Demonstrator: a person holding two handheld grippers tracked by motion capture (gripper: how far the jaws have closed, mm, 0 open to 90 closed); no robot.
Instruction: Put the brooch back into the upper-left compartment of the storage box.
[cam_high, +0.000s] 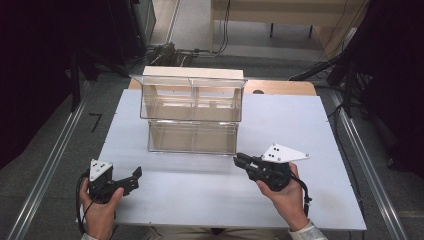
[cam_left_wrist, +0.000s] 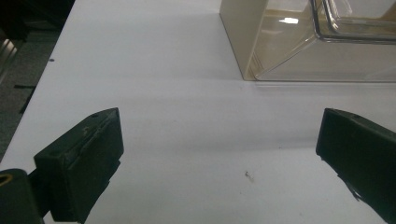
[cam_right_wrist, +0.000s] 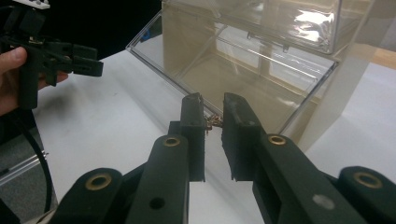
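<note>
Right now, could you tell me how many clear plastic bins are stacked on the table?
2: a lower bin resting on the white table, and an upper bin stacked on it, its front tilted outward.

Left tongs (cam_high: 134, 176) wide open; right tongs (cam_right_wrist: 214, 122) clamped (low).

Between the right gripper's (cam_right_wrist: 214, 114) nearly closed jaws we see a small gold-coloured thing (cam_right_wrist: 214, 122), tangled like a fine chain, pinched at the tips just below the centre of the right gripper view; we cannot tell exactly what it is.
</note>
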